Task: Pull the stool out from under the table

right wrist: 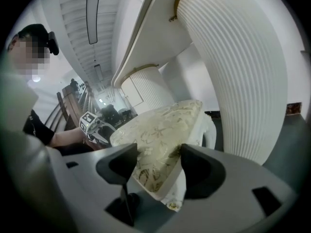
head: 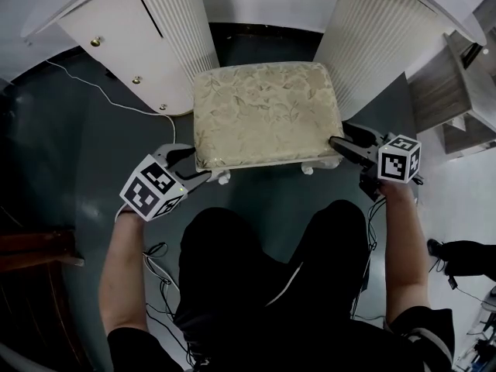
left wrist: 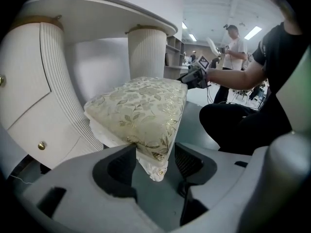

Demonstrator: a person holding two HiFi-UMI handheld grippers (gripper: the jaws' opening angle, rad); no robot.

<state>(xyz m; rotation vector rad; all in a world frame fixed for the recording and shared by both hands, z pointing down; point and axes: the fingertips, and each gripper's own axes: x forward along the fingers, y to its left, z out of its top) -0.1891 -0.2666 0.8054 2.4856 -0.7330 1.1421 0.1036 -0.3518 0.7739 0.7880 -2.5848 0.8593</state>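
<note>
Stool with a cream floral cushion and white carved legs (head: pixel 267 111) stands at 12 o'clock, flanked by the fluted pedestals (head: pixel 372 37) of the white counter (head: pixel 116 22). At its 7 o'clock corner the left tool (head: pixel 195 165), and at 5 o'clock the right tool (head: pixel 339 134), are closing around the cushion, apparently not yet clamped. The pull itself looks yet to be done.

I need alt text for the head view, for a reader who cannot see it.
The left gripper and right gripper are closing, each with a near corner of a cushioned stool between its jaws. Its far end sits between two white table legs.
</note>
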